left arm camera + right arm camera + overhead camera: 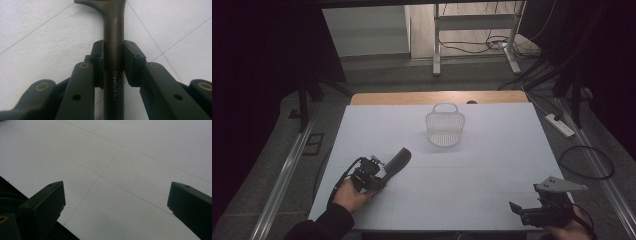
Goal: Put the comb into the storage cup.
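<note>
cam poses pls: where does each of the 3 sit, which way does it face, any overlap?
High view: overhead, looking forward and down at the white table and basket; both hands enter at the bottom.
Left gripper view: along the left gripper, shut on a dark tool, also in the high view.
Right gripper view: right gripper open over the table.

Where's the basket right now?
In the high view the basket stands upright at the table's far centre, near the wooden edge, apart from both grippers.

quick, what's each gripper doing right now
left gripper: shut on the dark tool handle.
right gripper: open, holding nothing, over the table.
</note>
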A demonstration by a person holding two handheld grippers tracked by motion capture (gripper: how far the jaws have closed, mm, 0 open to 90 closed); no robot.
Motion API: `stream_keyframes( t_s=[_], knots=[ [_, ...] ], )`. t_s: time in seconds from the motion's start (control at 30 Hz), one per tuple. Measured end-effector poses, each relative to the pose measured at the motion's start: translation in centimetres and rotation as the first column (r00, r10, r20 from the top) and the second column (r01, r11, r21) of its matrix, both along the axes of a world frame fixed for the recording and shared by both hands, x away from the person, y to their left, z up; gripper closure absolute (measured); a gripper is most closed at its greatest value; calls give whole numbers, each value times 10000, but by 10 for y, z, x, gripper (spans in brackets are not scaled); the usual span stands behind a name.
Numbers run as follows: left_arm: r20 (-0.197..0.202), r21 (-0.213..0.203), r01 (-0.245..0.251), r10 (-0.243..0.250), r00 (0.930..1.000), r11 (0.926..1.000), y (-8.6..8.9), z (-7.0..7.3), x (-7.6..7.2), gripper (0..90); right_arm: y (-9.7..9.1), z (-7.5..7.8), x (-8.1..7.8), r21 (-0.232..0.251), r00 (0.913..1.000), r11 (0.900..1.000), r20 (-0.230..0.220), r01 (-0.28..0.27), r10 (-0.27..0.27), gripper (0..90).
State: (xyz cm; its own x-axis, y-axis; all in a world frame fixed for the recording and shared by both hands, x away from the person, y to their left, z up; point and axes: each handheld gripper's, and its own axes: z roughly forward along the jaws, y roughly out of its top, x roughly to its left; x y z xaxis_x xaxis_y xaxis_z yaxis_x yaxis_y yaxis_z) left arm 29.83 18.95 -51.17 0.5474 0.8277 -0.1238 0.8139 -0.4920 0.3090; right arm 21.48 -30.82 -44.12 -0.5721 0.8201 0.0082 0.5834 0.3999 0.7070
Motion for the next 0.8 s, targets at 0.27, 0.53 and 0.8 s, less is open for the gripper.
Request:
stream_keyframes(
  t_s=[0.27,0.53,0.8],
  knots=[
    [273,-683,-16,34,9996,9977,5,7,-2,718,0,0,0,10,10000,10000,14,19,-19,20],
    [789,-1427,226,-114,9968,9895,7,18,-5,718,-1,0,-1,17,10000,10000,5,57,-57,20],
    [1269,-1745,474,-252,9916,9835,8,26,-10,718,-1,0,-2,20,10000,10000,37,62,-62,20]
  ],
)
